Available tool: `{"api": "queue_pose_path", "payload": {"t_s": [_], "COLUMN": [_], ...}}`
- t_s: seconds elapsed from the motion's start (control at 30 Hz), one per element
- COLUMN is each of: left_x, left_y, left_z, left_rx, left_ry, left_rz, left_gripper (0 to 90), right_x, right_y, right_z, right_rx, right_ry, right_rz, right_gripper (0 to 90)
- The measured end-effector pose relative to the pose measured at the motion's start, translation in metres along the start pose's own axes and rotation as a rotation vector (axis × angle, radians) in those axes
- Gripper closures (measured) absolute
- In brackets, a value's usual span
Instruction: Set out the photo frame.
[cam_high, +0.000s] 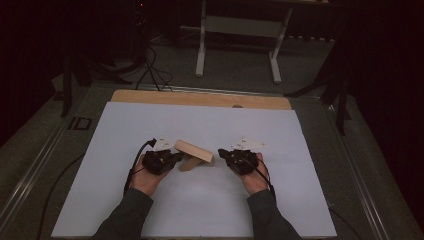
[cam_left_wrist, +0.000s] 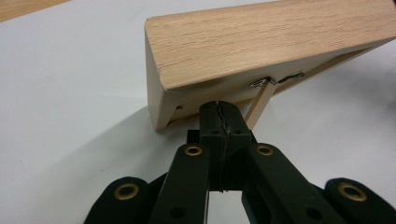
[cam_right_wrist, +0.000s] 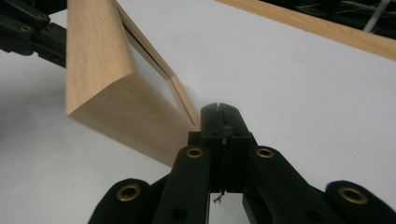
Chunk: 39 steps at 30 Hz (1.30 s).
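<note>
A light wooden picture frame (cam_high: 194, 151) stands tilted on the white sheet, leaning on a thin prop stick (cam_left_wrist: 259, 102) at its back. My left gripper (cam_high: 176, 157) is at the frame's left end. In the left gripper view its jaws (cam_left_wrist: 219, 106) are pressed together with nothing between them, the tips just under the frame's (cam_left_wrist: 261, 42) lower back edge beside the stick. My right gripper (cam_high: 222, 152) is a little to the right of the frame, and in the right gripper view it (cam_right_wrist: 218, 109) is shut and empty, its tips next to the frame's (cam_right_wrist: 100, 56) near corner.
A white sheet (cam_high: 200, 210) covers a wooden board whose far edge (cam_high: 200, 98) shows. Beyond the table stands a white metal stand (cam_high: 240, 25) on a dark floor with cables (cam_high: 150, 70). The left gripper's arms (cam_right_wrist: 28, 32) show behind the frame in the right gripper view.
</note>
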<state>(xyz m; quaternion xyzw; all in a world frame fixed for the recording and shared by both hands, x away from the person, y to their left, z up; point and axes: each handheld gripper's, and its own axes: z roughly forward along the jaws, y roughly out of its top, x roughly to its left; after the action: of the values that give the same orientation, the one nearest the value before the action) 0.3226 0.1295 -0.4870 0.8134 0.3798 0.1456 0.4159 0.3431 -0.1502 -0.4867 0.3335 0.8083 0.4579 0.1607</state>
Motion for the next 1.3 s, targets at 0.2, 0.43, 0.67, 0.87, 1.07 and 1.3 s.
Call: {"api": "queue_pose_path", "payload": {"t_s": [0.2, 0.43, 0.67, 0.87, 1.07, 1.3], "left_x": [-0.001, -0.002, -0.004, -0.005, -0.008, -0.012], "left_y": [0.002, 0.004, 0.005, 0.006, 0.008, 0.01], "left_z": [0.002, 0.004, 0.006, 0.007, 0.007, 0.008], "left_rx": [0.001, 0.001, 0.006, 0.006, 0.003, -0.001], "left_ry": [0.006, 0.009, 0.006, -0.001, -0.008, -0.022], "left_rz": [-0.005, -0.006, -0.005, -0.006, 0.002, 0.009], "left_gripper": [89.7, 89.7, 89.7, 89.7, 89.7, 89.7], "right_x": [0.002, 0.005, 0.005, 0.005, 0.008, 0.011], "right_y": [0.009, 0.01, 0.011, 0.011, 0.011, 0.011], "right_z": [0.011, 0.015, 0.015, 0.014, 0.013, 0.012], "right_rx": [-0.008, 0.003, -0.003, 0.0, 0.006, 0.012], "right_ry": [0.016, 0.037, 0.04, 0.044, 0.044, 0.047], "right_rz": [0.025, 0.019, 0.021, 0.012, 0.003, -0.015], "right_gripper": [89.9, 89.9, 89.9, 89.9, 89.9, 89.9]}}
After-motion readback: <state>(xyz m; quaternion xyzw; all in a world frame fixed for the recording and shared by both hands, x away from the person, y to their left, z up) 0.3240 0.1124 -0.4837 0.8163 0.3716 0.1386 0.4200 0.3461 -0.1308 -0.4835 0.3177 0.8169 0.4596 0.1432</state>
